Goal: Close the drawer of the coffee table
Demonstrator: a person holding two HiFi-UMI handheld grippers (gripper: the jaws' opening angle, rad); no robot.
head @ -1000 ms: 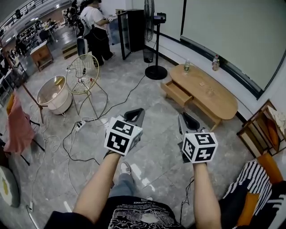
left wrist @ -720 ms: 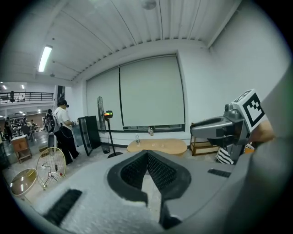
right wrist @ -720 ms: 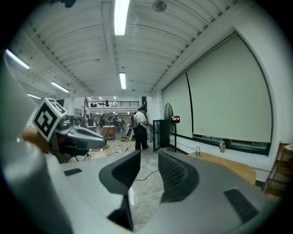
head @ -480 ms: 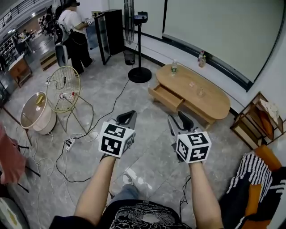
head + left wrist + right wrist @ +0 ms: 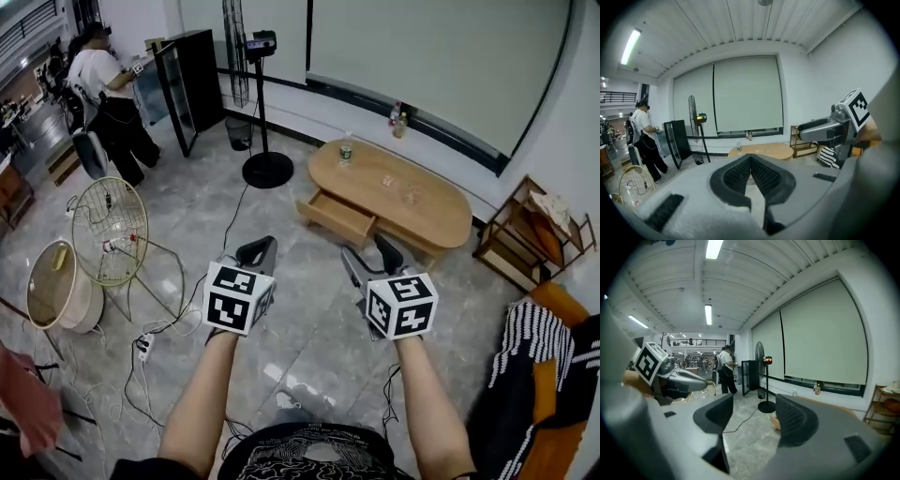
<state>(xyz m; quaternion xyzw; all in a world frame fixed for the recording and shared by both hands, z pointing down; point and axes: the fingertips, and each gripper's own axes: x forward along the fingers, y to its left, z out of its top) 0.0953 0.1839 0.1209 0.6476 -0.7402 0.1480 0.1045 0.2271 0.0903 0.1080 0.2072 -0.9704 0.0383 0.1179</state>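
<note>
The oval wooden coffee table (image 5: 427, 202) stands ahead by the wall, and its drawer (image 5: 337, 217) is pulled out toward me. Both grippers hang in the air well short of it, touching nothing. My left gripper (image 5: 262, 247) is shut, its pads meeting with nothing between them (image 5: 750, 161); the table (image 5: 761, 150) shows beyond its tips. My right gripper (image 5: 367, 255) is open and empty (image 5: 752, 416). Its jaws have just been opening, with only floor showing between them.
A fan stand (image 5: 267, 169) and a black cabinet (image 5: 183, 84) are left of the table, with a person (image 5: 108, 103) farther left. A wire fan cage (image 5: 111, 230), a bucket (image 5: 56, 286) and floor cables (image 5: 145, 347) lie at left. A wooden shelf (image 5: 534, 230) and striped cloth (image 5: 530, 347) are at right.
The table has come closer and more central in the head view as both grippers travel toward it. The right jaws have spread apart; the left stay shut.
</note>
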